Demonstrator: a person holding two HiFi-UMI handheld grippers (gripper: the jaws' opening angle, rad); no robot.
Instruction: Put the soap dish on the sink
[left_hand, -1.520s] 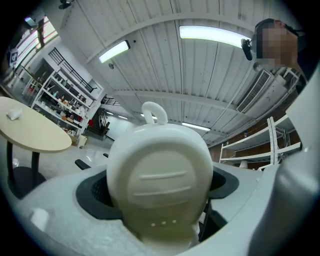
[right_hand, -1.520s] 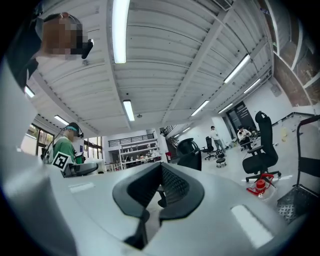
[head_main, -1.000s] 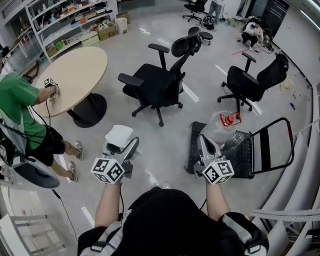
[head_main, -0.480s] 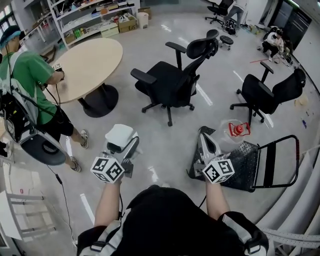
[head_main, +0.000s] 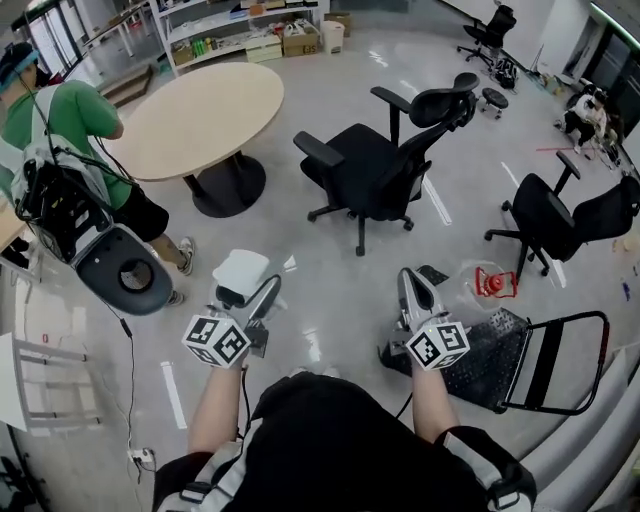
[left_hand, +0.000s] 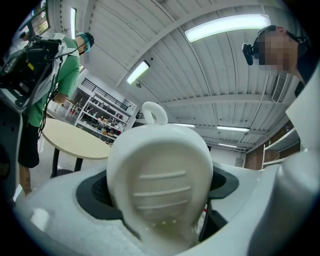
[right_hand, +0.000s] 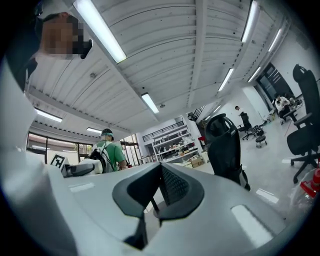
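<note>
Lower left of the head view: soap dish in hand, no sink in sight.
Low in the frame, the left tool (head_main: 258, 290) pinches the white oval plastic soap dish (head_main: 240, 272), while the right tool (head_main: 408, 280) is pressed together on nothing. Pickup looks done; by my judgement, reaching a sink and setting the dish down are both left. Only the left gripper view shows the dish's ribbed face. Only the head view shows the grey floor (head_main: 330, 290), the black office chairs (head_main: 375, 165) at centre and the round beige tabletop (head_main: 200, 115) at upper left.
</note>
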